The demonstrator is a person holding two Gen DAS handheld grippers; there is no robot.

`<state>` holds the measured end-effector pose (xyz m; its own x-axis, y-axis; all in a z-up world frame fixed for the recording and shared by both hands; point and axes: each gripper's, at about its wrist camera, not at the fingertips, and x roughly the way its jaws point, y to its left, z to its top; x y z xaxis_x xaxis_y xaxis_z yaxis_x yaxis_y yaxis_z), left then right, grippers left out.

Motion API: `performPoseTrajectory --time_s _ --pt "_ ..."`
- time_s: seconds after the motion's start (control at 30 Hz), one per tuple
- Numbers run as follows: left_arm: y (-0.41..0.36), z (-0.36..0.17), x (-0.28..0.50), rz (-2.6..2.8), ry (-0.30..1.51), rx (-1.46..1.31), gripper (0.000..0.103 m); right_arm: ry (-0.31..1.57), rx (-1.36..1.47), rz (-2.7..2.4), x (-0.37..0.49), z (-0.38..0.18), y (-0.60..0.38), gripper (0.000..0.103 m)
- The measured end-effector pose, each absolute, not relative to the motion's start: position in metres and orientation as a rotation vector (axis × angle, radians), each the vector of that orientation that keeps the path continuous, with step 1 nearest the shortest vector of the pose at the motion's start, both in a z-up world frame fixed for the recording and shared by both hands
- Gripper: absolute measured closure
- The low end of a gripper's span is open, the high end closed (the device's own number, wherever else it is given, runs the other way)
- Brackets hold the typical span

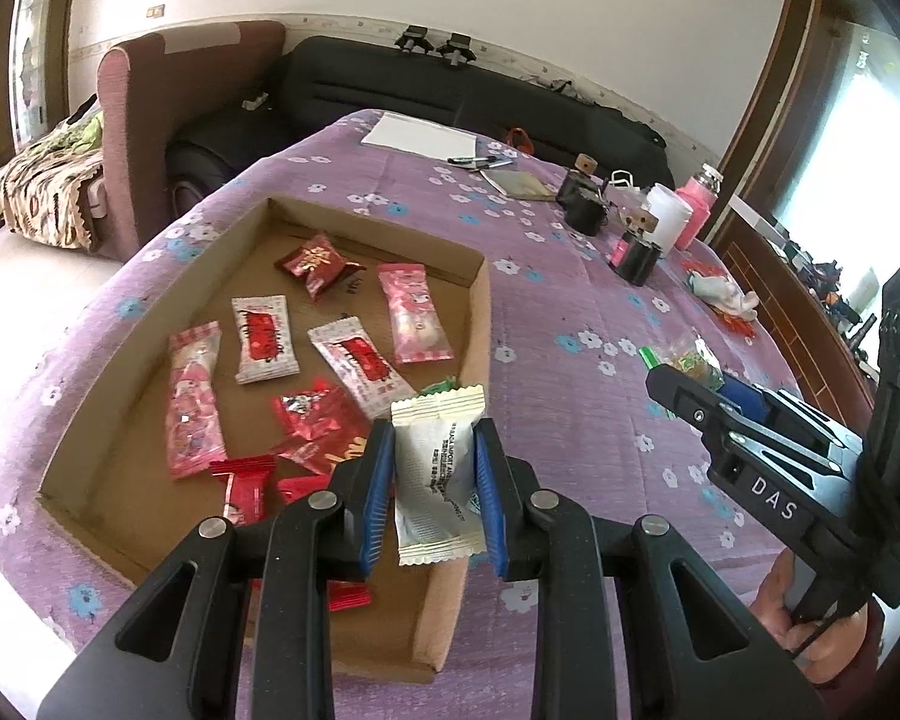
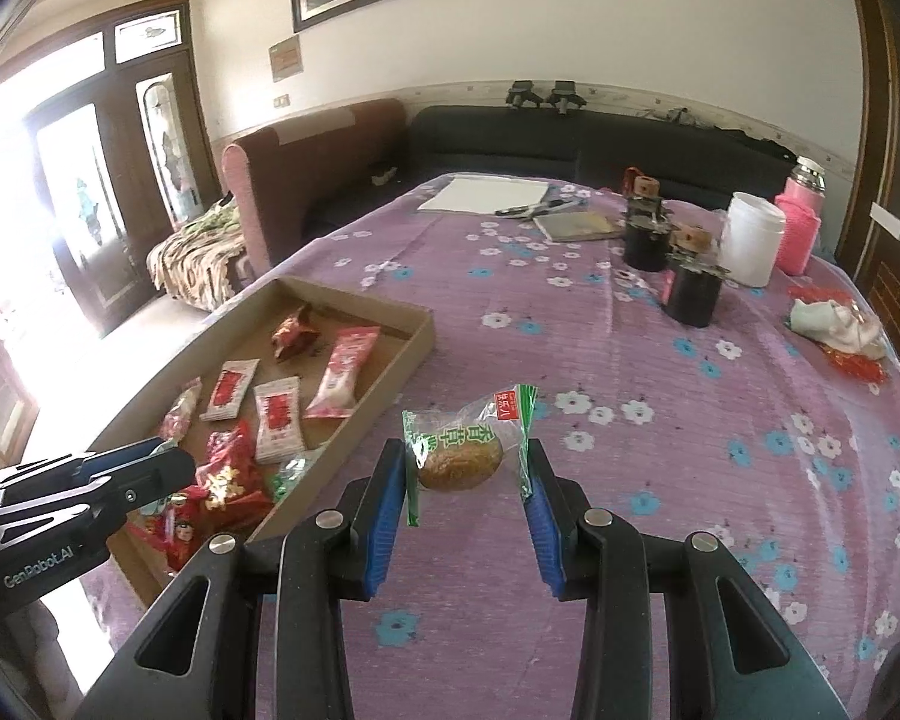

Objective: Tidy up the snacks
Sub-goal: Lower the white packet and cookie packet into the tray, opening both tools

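Observation:
A shallow cardboard tray [image 1: 477, 324] lies on the purple flowered tablecloth and holds several red, pink and white snack packets [image 1: 267, 339]. My left gripper [image 1: 432, 468] is shut on a white snack packet [image 1: 435, 468] and holds it above the tray's right wall. My right gripper [image 2: 468, 480] is shut on the ends of a clear green-printed cake packet [image 2: 462, 450], just right of the tray [image 2: 417, 336]. The right gripper also shows in the left wrist view [image 1: 690, 396], and the left gripper in the right wrist view [image 2: 150, 462].
At the far right of the table stand two black jars [image 2: 693, 291], a white jar [image 2: 750, 240], a pink flask [image 2: 798, 228] and a crumpled cloth [image 2: 837, 327]. Paper [image 2: 486, 192], pens and a notebook [image 2: 576, 225] lie at the far end. A sofa stands behind.

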<state>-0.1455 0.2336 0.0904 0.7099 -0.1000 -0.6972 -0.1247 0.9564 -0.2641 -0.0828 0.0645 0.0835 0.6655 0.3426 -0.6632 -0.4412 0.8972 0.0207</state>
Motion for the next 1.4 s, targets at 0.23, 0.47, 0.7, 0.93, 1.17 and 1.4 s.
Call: performPoseTrajectory --time_s 0.23,0.47,0.7,0.93,1.17,1.4 --pt "0.247 0.091 -0.153 0.033 0.775 -0.315 0.079 0.71 -0.165 0.469 -0.091 0.086 0.083 0.064" --pt "0.264 0.091 -0.162 0.057 0.765 -0.331 0.079 0.709 -0.186 0.5 -0.099 0.085 0.103 0.063" --pt "0.275 0.09 -0.168 0.072 0.761 -0.344 0.079 0.706 -0.204 0.526 -0.106 0.083 0.119 0.063" --pt "0.284 0.091 -0.172 0.075 0.752 -0.356 0.079 0.709 -0.22 0.54 -0.11 0.081 0.131 0.063" --pt "0.295 0.089 -0.178 0.087 0.743 -0.375 0.079 0.717 -0.23 0.552 -0.112 0.079 0.14 0.063" --pt "0.317 0.085 -0.183 0.119 0.737 -0.406 0.079 0.731 -0.244 0.566 -0.113 0.074 0.152 0.063"
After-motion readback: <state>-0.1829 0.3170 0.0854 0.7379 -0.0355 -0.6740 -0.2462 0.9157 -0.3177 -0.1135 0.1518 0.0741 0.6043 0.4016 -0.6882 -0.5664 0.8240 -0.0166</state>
